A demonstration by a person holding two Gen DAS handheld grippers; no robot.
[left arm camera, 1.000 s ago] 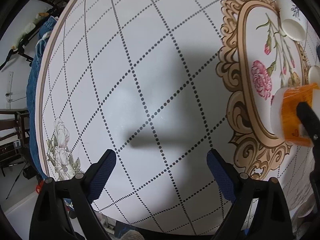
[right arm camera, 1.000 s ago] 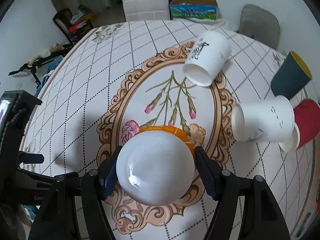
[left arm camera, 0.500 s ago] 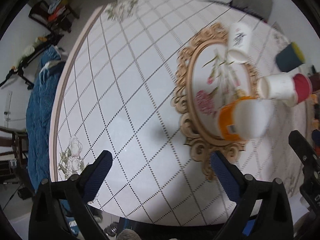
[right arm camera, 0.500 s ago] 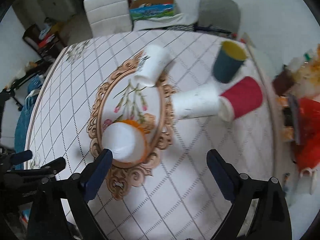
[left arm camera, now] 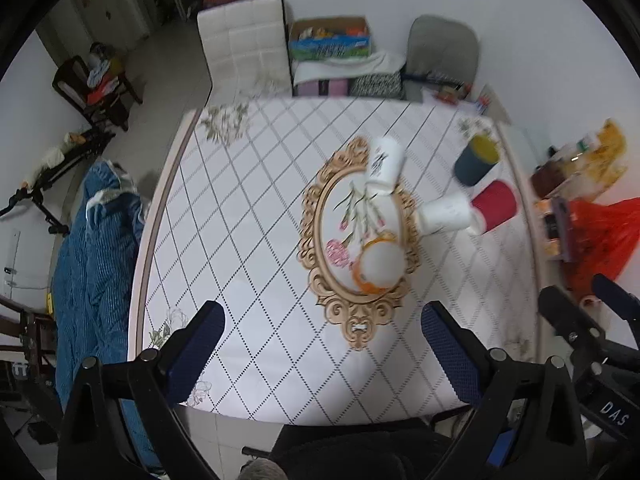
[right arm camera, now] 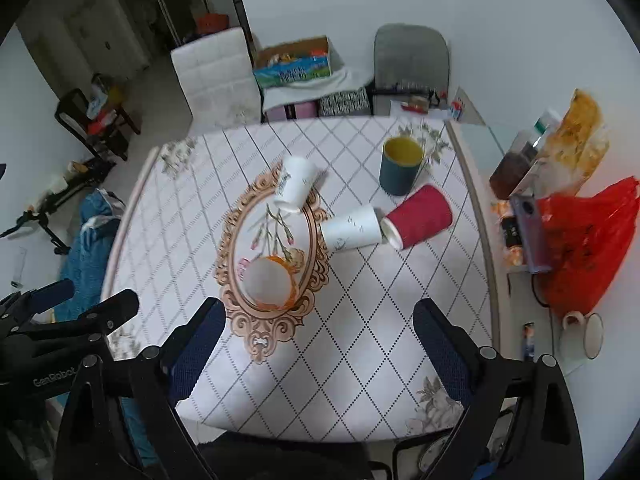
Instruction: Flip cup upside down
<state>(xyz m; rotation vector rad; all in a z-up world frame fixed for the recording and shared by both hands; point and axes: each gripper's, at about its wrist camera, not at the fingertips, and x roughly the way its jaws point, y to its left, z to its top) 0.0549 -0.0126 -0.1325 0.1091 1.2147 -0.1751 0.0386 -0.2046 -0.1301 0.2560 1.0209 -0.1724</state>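
Note:
The orange cup (left arm camera: 380,266) stands upside down, white base up, on the ornate oval of the tablecloth; it also shows in the right wrist view (right arm camera: 269,282). My left gripper (left arm camera: 322,350) is open and empty, held high above the table's near edge. My right gripper (right arm camera: 318,344) is open and empty too, also high and drawn back from the cup. The right gripper's body shows at the right edge of the left wrist view (left arm camera: 580,324).
Two white cups (right arm camera: 295,189) (right arm camera: 351,227) and a red cup (right arm camera: 419,215) lie on their sides. A dark cup with yellow inside (right arm camera: 400,170) stands upright. A red bag (right arm camera: 588,240) and clutter sit right; chairs (right arm camera: 218,76) stand behind the table (right arm camera: 420,312).
My right gripper opened, let go of the orange cup, which now stands upside down, and both grippers pulled up and back from the table.

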